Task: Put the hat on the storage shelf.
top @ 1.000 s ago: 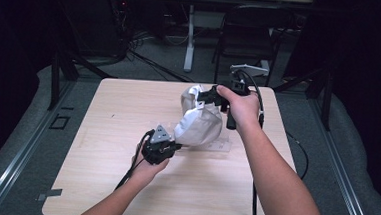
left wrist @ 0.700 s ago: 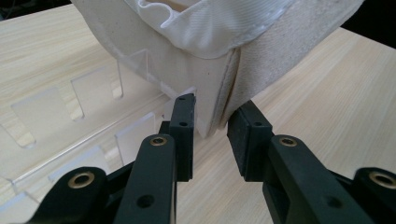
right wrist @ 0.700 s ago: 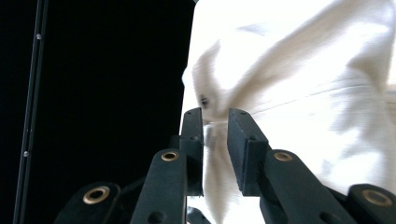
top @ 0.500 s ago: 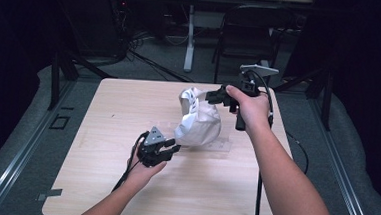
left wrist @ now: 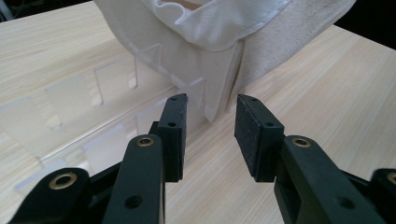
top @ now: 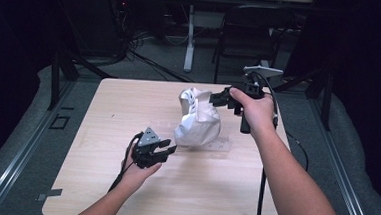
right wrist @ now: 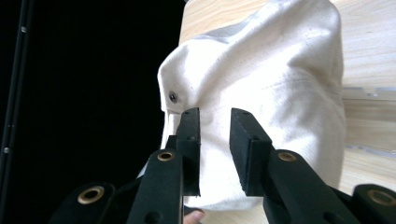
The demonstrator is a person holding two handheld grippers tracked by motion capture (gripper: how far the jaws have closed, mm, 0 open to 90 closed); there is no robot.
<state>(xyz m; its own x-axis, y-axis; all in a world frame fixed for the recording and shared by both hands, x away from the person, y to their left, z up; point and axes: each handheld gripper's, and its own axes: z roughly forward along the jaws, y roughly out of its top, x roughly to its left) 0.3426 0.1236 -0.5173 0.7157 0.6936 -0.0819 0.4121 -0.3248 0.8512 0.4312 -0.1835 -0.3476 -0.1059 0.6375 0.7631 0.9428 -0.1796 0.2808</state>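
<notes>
A white cloth cap point(top: 197, 120) sits draped over a clear acrylic stand point(top: 221, 145) in the middle of the wooden table point(top: 103, 112). My left gripper point(top: 170, 149) is low at the cap's front left corner, open. Between its jaws point(left wrist: 212, 105) I see the cap's hanging edge point(left wrist: 219, 56) just beyond, apart from the pads, and the stand's clear slots point(left wrist: 107, 79). My right gripper point(top: 215, 99) is raised at the cap's upper right, jaws parted a little. It point(right wrist: 215, 114) faces the cap's crown point(right wrist: 280, 70) close up, near a small eyelet point(right wrist: 173, 96).
Behind the table stand a dark chair point(top: 254, 21) and a white post point(top: 189, 42) with cables on the floor. Metal rails point(top: 21, 142) run along both table sides. Bare wood lies left and in front of the cap.
The right hand has drawn back to the right, off the top of the cap. The left gripper has eased slightly away from the cap's lower edge.
</notes>
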